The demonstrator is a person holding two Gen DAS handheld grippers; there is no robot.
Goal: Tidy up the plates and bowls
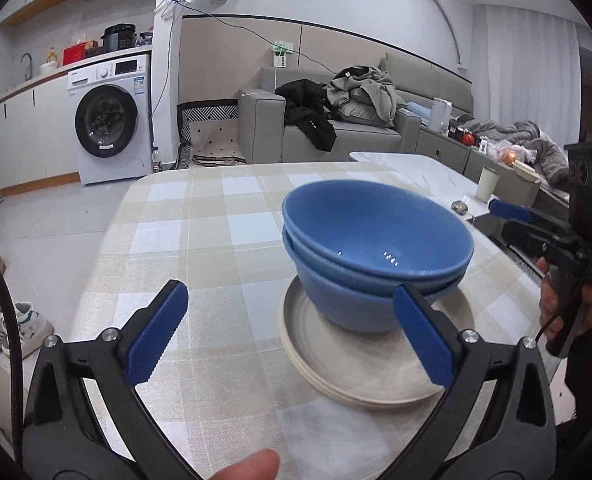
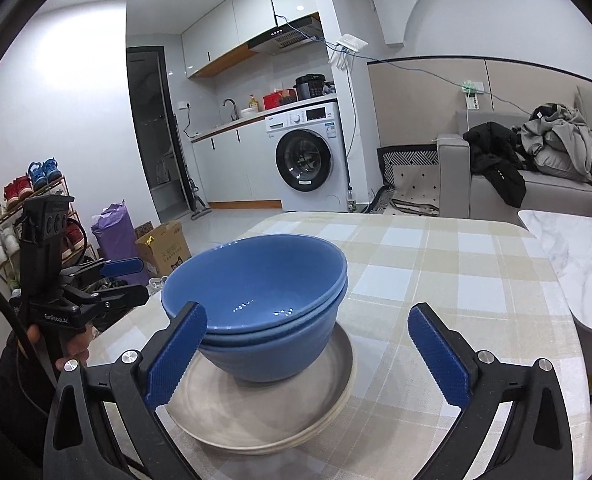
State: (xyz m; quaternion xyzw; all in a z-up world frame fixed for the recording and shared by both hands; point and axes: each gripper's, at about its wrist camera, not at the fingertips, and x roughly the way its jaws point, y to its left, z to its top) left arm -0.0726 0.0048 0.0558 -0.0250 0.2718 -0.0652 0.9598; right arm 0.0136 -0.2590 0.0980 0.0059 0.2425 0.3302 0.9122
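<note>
Two blue bowls were nested one inside the other, the upper one glossy inside with small light glints near its bottom, its rim sitting slightly askew above the lower rim. They stood on a short stack of pale grey-cream plates, whose edges showed as thin layers; how many plates there were could not be told. The stack rested on the tabletop, covered by a beige and white checked cloth.

In the left wrist view the left tongs were spread wide and gripped nothing, the bowls at about 1 o'clock, with the right-hand blue pad overlapping the lower bowl's side in the picture. The right tongs showed at 3 o'clock, held in a hand.

In the right wrist view the right tongs were likewise spread and empty, the bowls and plates at 11 o'clock. The left tongs appeared at 9 o'clock.
</note>
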